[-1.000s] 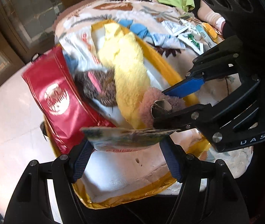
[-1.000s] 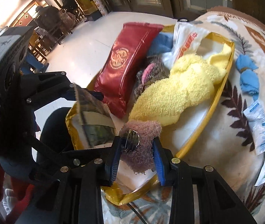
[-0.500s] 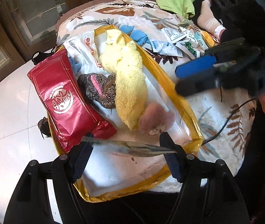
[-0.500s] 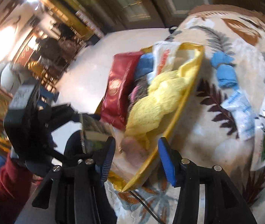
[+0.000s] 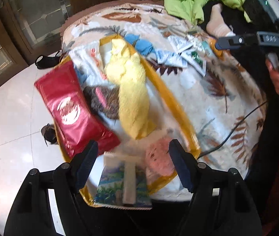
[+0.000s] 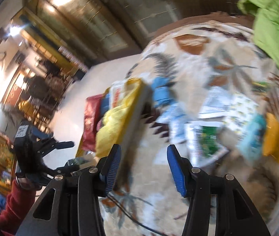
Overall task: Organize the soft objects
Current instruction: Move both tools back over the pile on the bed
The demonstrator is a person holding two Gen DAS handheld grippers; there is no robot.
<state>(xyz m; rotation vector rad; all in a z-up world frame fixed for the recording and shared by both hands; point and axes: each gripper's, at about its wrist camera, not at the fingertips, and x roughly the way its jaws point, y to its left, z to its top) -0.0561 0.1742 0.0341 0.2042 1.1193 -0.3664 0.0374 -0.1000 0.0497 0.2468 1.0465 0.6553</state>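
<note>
Over yellow bag: left claw wide, empty.

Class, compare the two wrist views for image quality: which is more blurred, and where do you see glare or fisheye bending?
Right wrist view: heavy motion blur smears the packets and patterned blanket; lamps flare white at left. Left wrist view: milder blur on the red pouch; glare on the floor; edges bend.
</note>
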